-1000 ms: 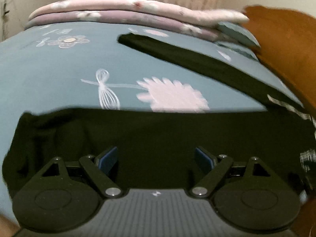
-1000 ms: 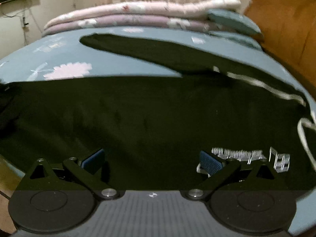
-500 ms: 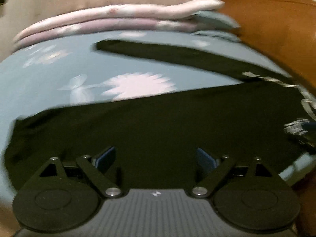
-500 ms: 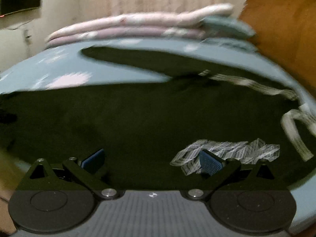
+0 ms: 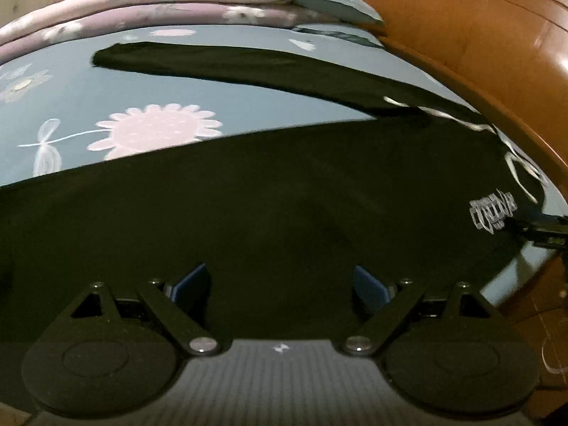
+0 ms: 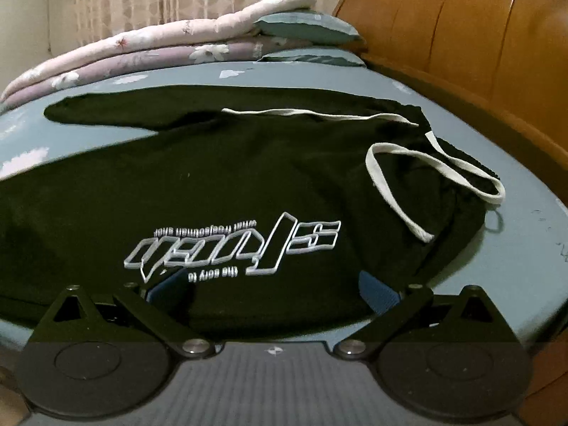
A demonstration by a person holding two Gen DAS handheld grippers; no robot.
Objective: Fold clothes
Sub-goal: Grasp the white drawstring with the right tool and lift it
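A black long-sleeved top point(image 5: 284, 195) lies flat on the blue flowered bedsheet point(image 5: 71, 99), one sleeve point(image 5: 248, 67) stretched out toward the far left. My left gripper point(image 5: 280, 280) hovers open over the plain body of the top, nothing between its fingers. In the right wrist view the same top point(image 6: 248, 177) shows its white outlined print point(image 6: 230, 248) and white-trimmed neck opening point(image 6: 390, 191). My right gripper point(image 6: 271, 287) is open just above the print, near the bed's front edge. Its tip point(image 5: 532, 227) shows at the right edge of the left wrist view.
Folded pink and lilac quilts point(image 6: 159, 46) are stacked at the far side of the bed with a grey-blue pillow point(image 6: 305, 28) beside them. A wooden headboard point(image 6: 479, 35) rises along the right. Bare sheet point(image 6: 514, 248) lies right of the neck opening.
Both grippers have slid rightward toward the headboard, still open. The top's left end has left the left view; the print and neck opening have come under the right gripper.
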